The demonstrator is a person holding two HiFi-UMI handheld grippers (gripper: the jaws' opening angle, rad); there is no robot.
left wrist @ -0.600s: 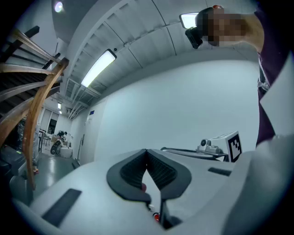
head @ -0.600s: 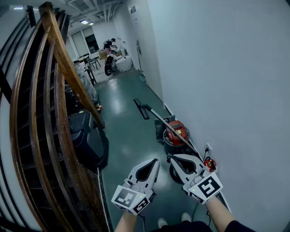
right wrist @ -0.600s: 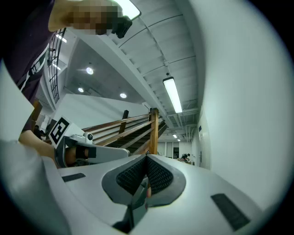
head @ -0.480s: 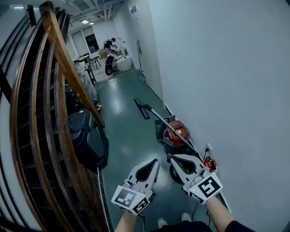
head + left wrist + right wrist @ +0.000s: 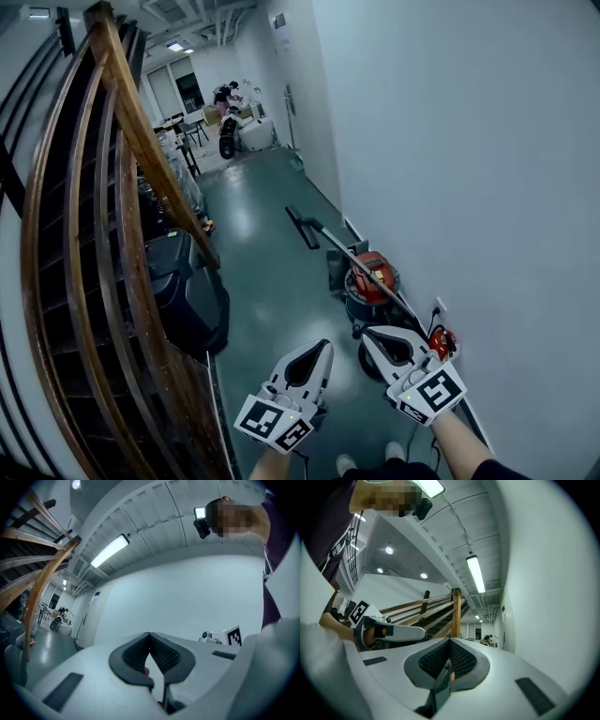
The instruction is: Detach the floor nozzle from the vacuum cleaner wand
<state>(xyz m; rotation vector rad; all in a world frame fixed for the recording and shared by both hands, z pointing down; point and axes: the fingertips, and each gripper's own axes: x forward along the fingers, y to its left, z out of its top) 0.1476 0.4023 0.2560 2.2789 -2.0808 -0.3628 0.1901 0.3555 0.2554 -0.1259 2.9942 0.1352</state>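
A red canister vacuum [image 5: 373, 277] stands on the green floor by the white wall. Its silver wand [image 5: 354, 262] slants over it toward the far left. The black floor nozzle [image 5: 302, 226] sits on the wand's far end, resting on the floor. My left gripper [image 5: 325, 345] is held low in the middle, shut and empty, well short of the vacuum. To its right my right gripper [image 5: 367, 334] is likewise shut with nothing in it, hovering just in front of the canister. In the gripper views each pair of tips, left [image 5: 149, 633] and right [image 5: 450, 639], meets.
A curved wooden stair railing [image 5: 141, 141] fills the left side. A black bin [image 5: 187, 286] stands at its foot. A red socket block [image 5: 442, 342] with a cable lies by the wall. A person [image 5: 225, 94] and furniture are far down the corridor.
The view has shifted slightly. Both grippers sit a little lower and further right in the picture. Both stay shut.
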